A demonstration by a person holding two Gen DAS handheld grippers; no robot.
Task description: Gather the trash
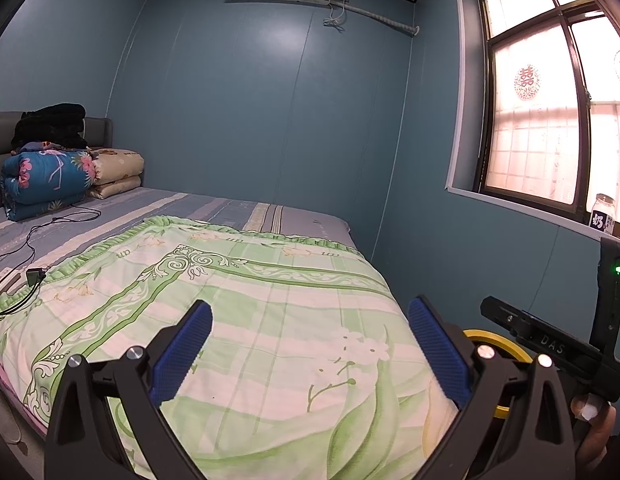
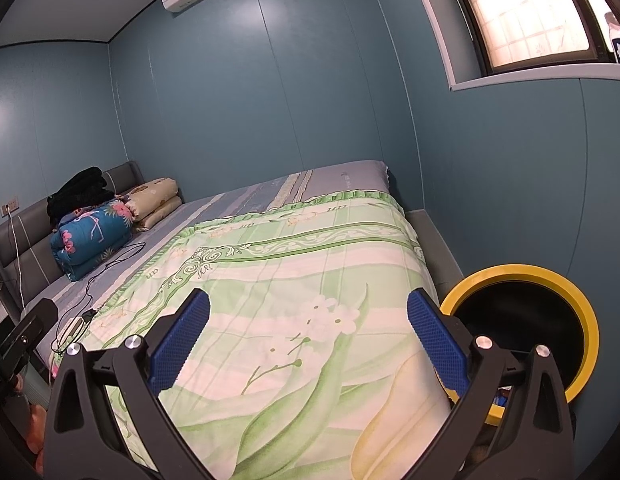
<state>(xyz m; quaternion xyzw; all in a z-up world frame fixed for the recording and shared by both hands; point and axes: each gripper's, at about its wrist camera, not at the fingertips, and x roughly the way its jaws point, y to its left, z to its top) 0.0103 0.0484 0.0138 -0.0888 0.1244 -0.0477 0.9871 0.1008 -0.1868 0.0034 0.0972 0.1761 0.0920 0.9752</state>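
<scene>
Both grippers hover over the foot of a bed covered by a green floral quilt (image 1: 246,300) (image 2: 294,280). My left gripper (image 1: 310,354) is open, blue pads wide apart, nothing between them. My right gripper (image 2: 308,344) is open and empty too. A yellow-rimmed bin with a dark inside (image 2: 525,320) stands on the floor just right of the bed, beside my right gripper's right finger; in the left wrist view only part of the bin's yellow rim (image 1: 497,344) shows behind the right gripper's black body (image 1: 549,344). No loose trash shows on the quilt.
Folded bedding (image 1: 46,176) (image 2: 94,236) is stacked at the headboard. Black cables and a charger (image 1: 34,276) (image 2: 84,316) lie on the bed's left side. A bottle (image 1: 603,216) stands on the window sill. A blue wall runs close along the bed's right side.
</scene>
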